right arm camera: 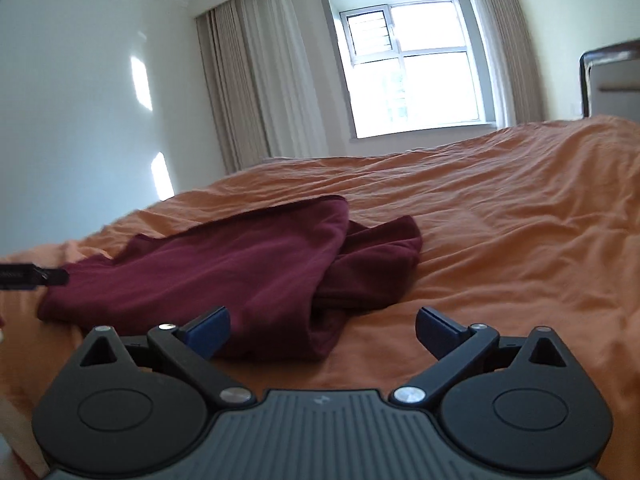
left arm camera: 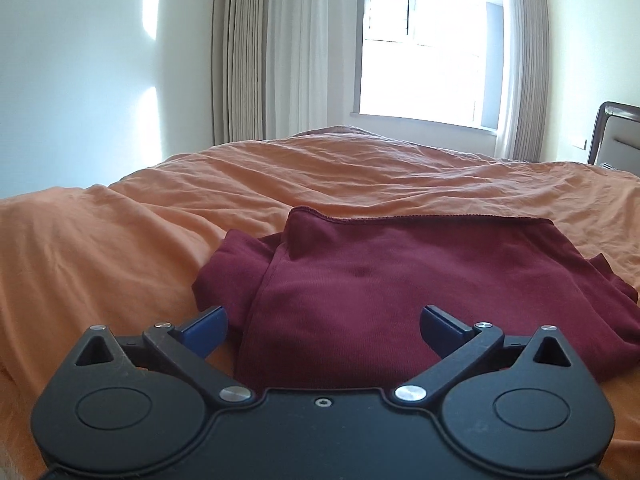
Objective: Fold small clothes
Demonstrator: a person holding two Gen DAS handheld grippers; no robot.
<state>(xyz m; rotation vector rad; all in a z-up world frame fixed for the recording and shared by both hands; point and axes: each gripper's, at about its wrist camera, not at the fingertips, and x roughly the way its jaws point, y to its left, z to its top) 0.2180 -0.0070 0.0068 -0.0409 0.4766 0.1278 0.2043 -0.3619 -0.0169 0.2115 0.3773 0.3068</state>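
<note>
Bedroom. Bed in front of me, covered by a wrinkled orange duvet that runs to the far wall. Far wall has a window, white frame, very bright daylight, overexposed. Beige curtains with white sheers hang on both sides: left curtain full height, right curtain narrower. Left wall plain white, with two sunlit patches, upper patch and a lower one near the duvet edge. Dark-framed padded headboard at far right, against the pale right wall. A small wall plate sits just left of it. Floor not in view.
</note>
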